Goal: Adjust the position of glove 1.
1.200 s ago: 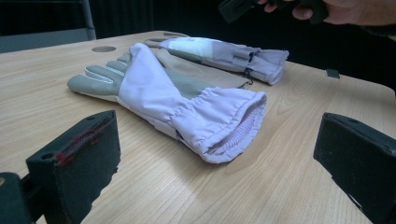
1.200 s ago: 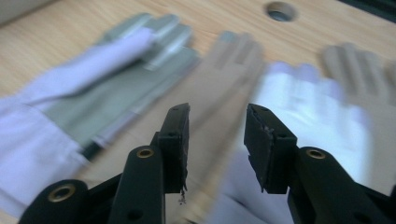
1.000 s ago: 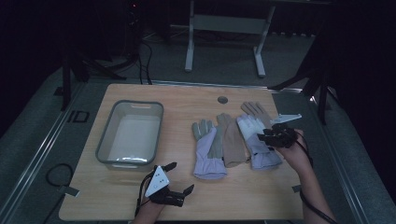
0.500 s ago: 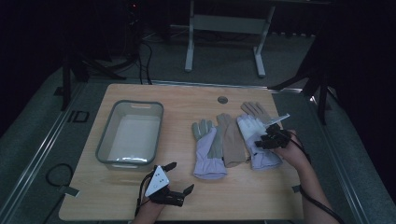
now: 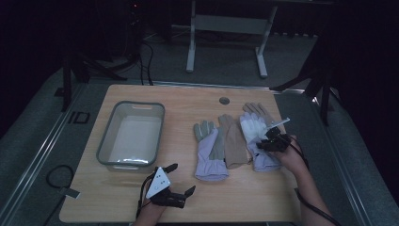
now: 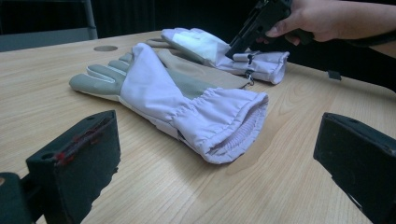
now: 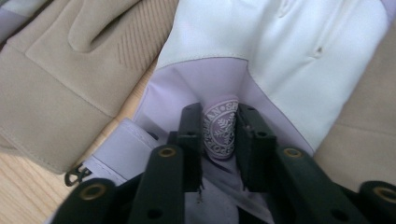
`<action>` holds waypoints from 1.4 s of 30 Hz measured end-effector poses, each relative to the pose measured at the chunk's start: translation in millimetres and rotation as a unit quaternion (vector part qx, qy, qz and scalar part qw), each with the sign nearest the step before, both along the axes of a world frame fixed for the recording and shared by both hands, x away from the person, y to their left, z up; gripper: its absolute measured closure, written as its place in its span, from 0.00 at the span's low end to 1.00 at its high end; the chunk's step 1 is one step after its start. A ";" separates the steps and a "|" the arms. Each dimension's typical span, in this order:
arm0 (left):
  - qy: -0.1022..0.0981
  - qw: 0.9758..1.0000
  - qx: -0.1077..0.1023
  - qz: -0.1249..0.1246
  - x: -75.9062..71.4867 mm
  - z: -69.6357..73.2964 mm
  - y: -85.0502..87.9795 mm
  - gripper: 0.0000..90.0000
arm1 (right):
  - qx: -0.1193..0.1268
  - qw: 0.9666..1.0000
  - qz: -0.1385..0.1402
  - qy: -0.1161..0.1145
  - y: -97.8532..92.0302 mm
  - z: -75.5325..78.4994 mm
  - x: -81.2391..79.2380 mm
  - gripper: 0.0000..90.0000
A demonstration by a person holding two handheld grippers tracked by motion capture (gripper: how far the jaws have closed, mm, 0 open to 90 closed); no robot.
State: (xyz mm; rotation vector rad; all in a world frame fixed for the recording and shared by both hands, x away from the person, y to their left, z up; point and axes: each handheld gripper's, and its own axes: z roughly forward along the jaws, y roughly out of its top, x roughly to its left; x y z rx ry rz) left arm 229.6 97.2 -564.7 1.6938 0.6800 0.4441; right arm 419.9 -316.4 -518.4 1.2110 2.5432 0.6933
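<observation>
A light wooden table [image 5: 141,197] fills the lower middle of the high view, with a round cable hole [image 5: 224,100] near its far edge. Around it lies dark grey floor [image 5: 37,141]. At the upper middle stands a pale metal frame on two legs [image 5: 226,28]. Black stand legs [image 5: 80,70] splay at the upper left. The room behind is dim, nearly black
</observation>
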 end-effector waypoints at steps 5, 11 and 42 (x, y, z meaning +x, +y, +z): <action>0.000 1.000 0.001 0.000 -0.2 0.0 -0.1 0.00 | 0.024 0.999 -0.031 -0.006 -4.4 12.3 -10.1 0.89; -0.001 1.000 0.001 0.002 -0.3 0.1 -0.5 0.00 | 0.061 0.996 -0.060 -0.033 -10.4 46.7 -29.7 0.89; -0.011 1.000 0.000 0.007 -2.5 -0.2 -0.1 0.00 | 0.081 0.994 -0.064 -0.036 143.6 91.7 -71.0 0.89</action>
